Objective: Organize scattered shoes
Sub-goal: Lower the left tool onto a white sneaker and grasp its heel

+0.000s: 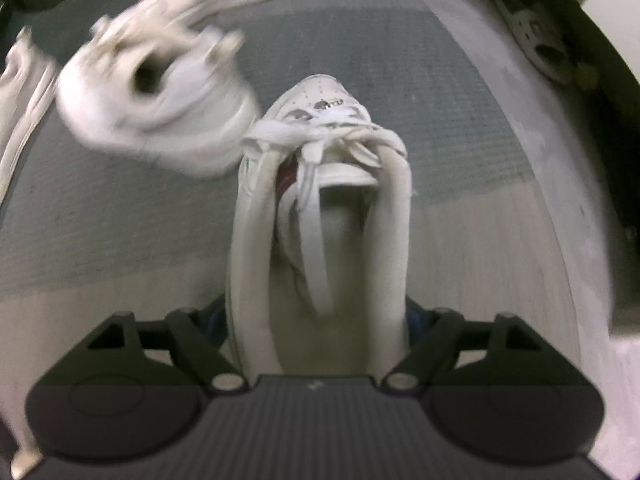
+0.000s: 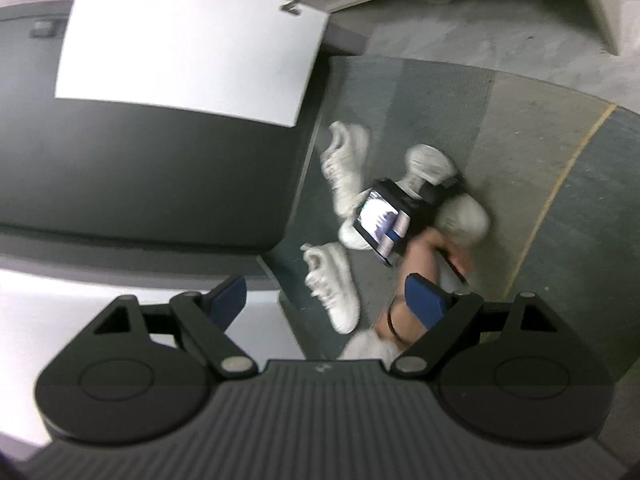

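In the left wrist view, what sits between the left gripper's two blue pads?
The heel end of a white sneaker sits between the left gripper pads, its collar filling the gap, toe pointing away over the grey mat. Shown in the left wrist view.

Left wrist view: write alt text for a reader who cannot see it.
A white lace-up sneaker stands between the fingers of the left gripper, heel nearest the camera, toe pointing away over a grey woven mat. A second white sneaker, blurred, lies to its left, with more white shoes at the top left edge.
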Demonstrator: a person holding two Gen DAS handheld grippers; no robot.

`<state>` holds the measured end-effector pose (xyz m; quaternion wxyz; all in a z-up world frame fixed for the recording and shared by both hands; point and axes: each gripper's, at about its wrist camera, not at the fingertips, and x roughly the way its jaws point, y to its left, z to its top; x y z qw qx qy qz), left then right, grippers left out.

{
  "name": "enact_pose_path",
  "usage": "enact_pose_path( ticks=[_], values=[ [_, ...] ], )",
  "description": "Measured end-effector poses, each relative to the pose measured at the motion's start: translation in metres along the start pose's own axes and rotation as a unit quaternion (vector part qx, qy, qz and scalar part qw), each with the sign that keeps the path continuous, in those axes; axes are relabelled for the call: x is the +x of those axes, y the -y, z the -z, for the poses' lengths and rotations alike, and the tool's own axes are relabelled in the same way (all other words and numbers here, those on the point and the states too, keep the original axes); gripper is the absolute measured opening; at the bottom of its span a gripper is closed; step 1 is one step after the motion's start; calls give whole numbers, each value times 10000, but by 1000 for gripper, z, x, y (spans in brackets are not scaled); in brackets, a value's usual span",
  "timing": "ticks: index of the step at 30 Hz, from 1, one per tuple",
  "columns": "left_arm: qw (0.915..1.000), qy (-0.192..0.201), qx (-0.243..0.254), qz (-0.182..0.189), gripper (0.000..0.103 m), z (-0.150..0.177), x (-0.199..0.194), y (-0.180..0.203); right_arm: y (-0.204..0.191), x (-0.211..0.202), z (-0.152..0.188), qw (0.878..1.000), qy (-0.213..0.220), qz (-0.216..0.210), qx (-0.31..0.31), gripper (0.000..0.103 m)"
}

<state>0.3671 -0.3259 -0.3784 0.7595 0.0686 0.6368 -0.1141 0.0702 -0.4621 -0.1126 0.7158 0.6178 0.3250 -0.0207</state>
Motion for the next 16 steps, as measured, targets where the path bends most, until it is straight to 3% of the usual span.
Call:
enact_pose_path(
  ticks=[9, 14, 16],
  values=[
    [9998, -130, -157, -73, 81, 128, -53, -18, -8, -48, 28, 9985, 165, -453, -244, 89],
    [9981, -324, -517, 91, 81, 194, -65, -22, -5, -65, 32, 9981, 181, -481, -328, 89],
    [9983, -385, -437, 86, 82, 215, -63, -20, -5, -70, 31, 9980, 167, -486, -355, 89]
  ],
)
